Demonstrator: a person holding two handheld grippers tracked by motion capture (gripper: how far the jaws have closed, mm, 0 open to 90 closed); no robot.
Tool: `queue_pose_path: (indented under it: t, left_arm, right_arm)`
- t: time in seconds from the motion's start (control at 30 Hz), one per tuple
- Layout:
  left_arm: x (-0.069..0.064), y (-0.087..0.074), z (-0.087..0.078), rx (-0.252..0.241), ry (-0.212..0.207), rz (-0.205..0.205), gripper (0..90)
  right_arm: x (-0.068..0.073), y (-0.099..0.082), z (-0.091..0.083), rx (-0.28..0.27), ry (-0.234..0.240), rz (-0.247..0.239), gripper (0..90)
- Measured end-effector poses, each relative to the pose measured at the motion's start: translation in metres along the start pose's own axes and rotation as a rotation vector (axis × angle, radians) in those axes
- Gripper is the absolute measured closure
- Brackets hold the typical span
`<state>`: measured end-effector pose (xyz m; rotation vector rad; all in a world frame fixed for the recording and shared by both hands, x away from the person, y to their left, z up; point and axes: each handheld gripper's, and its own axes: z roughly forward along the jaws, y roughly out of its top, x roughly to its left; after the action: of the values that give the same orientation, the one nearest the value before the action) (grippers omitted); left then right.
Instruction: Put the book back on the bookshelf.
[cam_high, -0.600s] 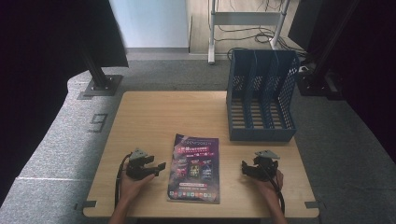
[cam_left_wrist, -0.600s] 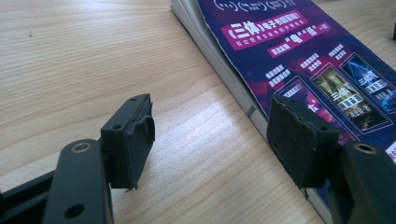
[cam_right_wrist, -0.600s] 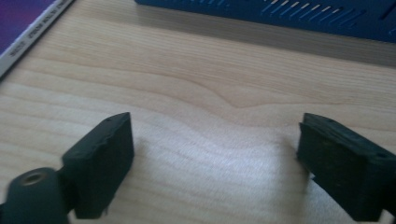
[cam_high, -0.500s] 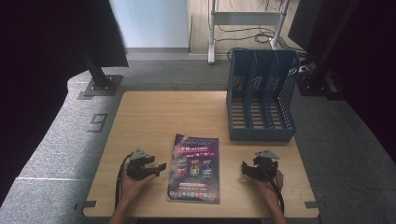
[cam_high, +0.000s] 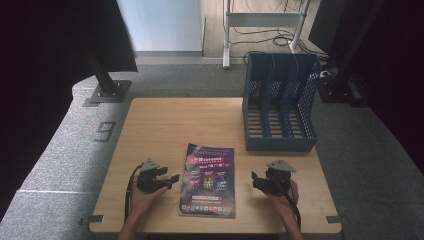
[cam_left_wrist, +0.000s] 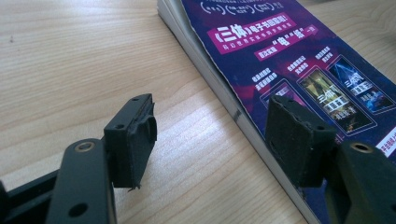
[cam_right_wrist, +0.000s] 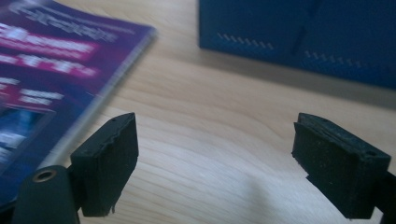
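Between your two hands, near the front edge of the bench (cam_high: 165, 125), the purple book (cam_high: 209, 180) lies flat, cover up. Its long side runs from you toward the far edge, tipped a little, with the title end pointing away from you. Your left gripper (cam_high: 170, 179) sits just beside the book's left edge, fingers wide with nothing in them. Your right gripper (cam_high: 256, 181) sits near its right edge, fingers wide and holding nothing. Behind the book stands the blue file rack (cam_high: 280, 100).
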<state>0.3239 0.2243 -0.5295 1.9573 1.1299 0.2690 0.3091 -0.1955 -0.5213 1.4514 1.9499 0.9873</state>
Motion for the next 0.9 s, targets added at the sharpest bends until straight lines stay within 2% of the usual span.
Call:
queue_pose_path:
  t: [0.17, 0.2, 0.3, 0.57, 0.9]
  left_arm:
    - [-0.002, 0.001, 0.0, -0.003, -0.004, 0.006, 33.7]
    - [-0.002, 0.001, 0.0, -0.003, -0.005, 0.006, 33.6]
    - [-0.001, 0.001, -0.001, -0.006, -0.008, 0.001, 33.7]
    - [-0.003, 0.005, 0.002, -0.014, -0.017, -0.005, 33.5]
    - [-0.001, 0.006, 0.002, -0.026, -0.016, -0.017, 33.6]
  right_arm:
    - [0.011, 0.013, -0.004, -0.032, 0.026, -0.014, 14.7]
    - [0.017, 0.019, -0.004, -0.063, 0.036, -0.006, 16.8]
    - [0.023, 0.024, -0.002, -0.08, 0.055, -0.001, 17.1]
    - [0.044, 0.034, 0.009, -0.08, 0.107, -0.023, 17.1]
    - [0.051, 0.025, 0.02, -0.056, 0.135, -0.018, 17.1]
